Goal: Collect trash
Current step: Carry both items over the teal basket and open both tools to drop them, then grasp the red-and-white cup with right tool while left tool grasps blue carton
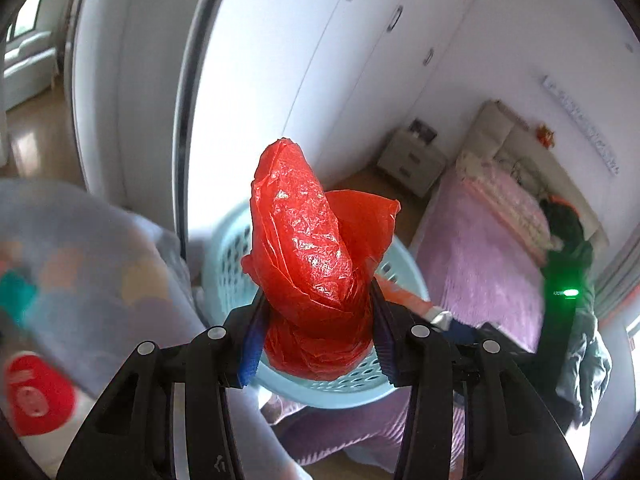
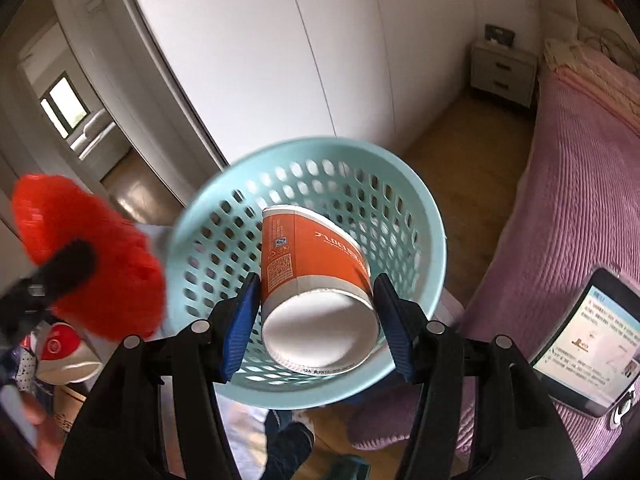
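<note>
My left gripper (image 1: 318,316) is shut on a crumpled red plastic bag (image 1: 312,248) and holds it above the light blue perforated basket (image 1: 228,256). In the right wrist view the same red bag (image 2: 92,256) shows blurred at the left, beside the basket's rim. My right gripper (image 2: 316,312) is shut on an orange and white paper cup (image 2: 312,284), bottom toward the camera, held over the mouth of the basket (image 2: 400,208).
A bed with a pink cover (image 2: 568,200) stands at the right, with a tablet (image 2: 588,344) lying on it. White wardrobe doors (image 2: 280,40) and a grey nightstand (image 2: 502,72) stand behind. A red and white container (image 2: 60,348) sits at lower left.
</note>
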Demonstrator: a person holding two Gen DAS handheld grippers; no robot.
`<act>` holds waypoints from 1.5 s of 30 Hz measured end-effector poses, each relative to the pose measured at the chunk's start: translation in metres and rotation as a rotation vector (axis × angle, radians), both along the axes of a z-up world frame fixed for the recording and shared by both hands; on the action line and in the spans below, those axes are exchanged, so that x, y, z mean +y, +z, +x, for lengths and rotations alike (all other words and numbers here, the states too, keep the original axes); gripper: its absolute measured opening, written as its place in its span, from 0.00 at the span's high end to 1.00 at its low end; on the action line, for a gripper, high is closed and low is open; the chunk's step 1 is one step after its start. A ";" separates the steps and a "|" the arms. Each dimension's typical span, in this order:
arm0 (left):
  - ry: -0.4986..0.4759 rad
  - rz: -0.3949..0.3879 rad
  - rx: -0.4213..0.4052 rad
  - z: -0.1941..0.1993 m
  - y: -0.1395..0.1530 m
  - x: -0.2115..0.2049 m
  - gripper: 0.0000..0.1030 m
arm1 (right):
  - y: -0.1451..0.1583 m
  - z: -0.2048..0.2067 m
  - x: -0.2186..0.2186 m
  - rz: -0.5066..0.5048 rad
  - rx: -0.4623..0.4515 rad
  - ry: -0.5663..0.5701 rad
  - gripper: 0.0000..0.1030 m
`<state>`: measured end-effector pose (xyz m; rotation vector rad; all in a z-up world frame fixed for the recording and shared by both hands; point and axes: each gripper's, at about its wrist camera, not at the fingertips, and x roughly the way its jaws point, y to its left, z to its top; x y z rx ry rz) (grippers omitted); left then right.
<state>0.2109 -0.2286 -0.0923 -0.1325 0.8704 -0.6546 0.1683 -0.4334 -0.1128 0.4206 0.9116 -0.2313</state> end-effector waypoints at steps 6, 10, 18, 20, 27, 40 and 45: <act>0.001 0.041 0.055 0.018 -0.036 -0.017 0.50 | -0.010 0.002 0.000 0.018 0.033 0.004 0.46; 0.000 0.042 0.040 0.015 -0.033 -0.012 0.33 | -0.007 0.002 -0.003 0.034 0.023 0.000 0.46; 0.012 0.004 -0.069 -0.020 0.007 0.022 0.29 | 0.014 -0.008 -0.001 0.006 -0.045 -0.006 0.46; 0.022 -0.009 -0.090 -0.027 0.017 0.031 0.29 | 0.020 -0.011 0.005 0.002 -0.061 0.006 0.46; 0.083 -0.021 -0.176 -0.069 0.049 0.073 0.29 | 0.037 -0.019 0.042 -0.010 -0.131 0.100 0.46; 0.290 0.012 -0.166 -0.112 0.055 0.191 0.29 | 0.066 -0.025 0.135 -0.053 -0.233 0.338 0.46; 0.359 0.014 -0.093 -0.123 0.038 0.233 0.29 | 0.063 -0.023 0.168 -0.053 -0.228 0.409 0.46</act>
